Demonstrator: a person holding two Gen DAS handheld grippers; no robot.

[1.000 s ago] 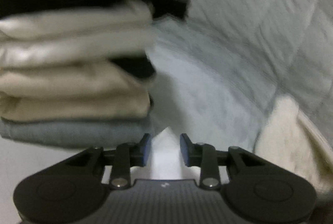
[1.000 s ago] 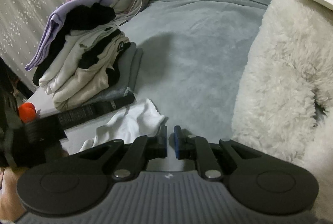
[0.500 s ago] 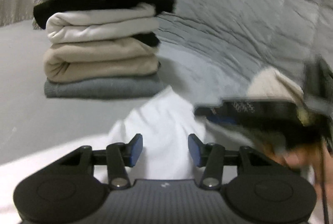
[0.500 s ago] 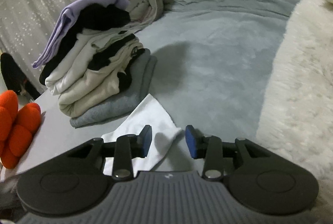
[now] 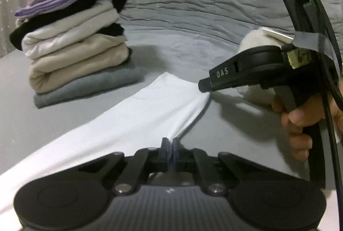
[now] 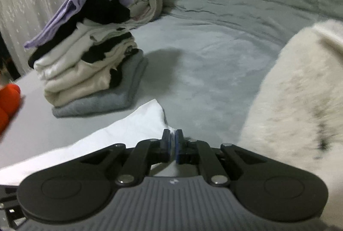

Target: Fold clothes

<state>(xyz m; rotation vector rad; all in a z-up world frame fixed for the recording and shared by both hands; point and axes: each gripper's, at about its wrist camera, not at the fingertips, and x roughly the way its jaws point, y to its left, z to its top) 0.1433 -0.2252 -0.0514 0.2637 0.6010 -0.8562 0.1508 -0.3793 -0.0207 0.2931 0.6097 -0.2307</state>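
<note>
Beside the stack of folded clothes point(image 5: 75, 42) on the bed point(image 5: 193, 16), I am pinching one edge of the white garment point(image 5: 139, 115) in my left gripper point(image 5: 170, 150) and my right gripper point(image 6: 172, 146), stretching it taut; next I am likely needing a level carry-over to fold it.

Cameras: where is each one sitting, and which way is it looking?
Left wrist camera: sits on the left tongs, looking forward over the white cloth toward the stack of folded clothes; the right tongs and the hand holding them show on the right.
Right wrist camera: sits on the right tongs, looking forward across the bed with a fluffy white blanket on the right; no hand shows.
Both see: the white cloth and the stack.
</note>
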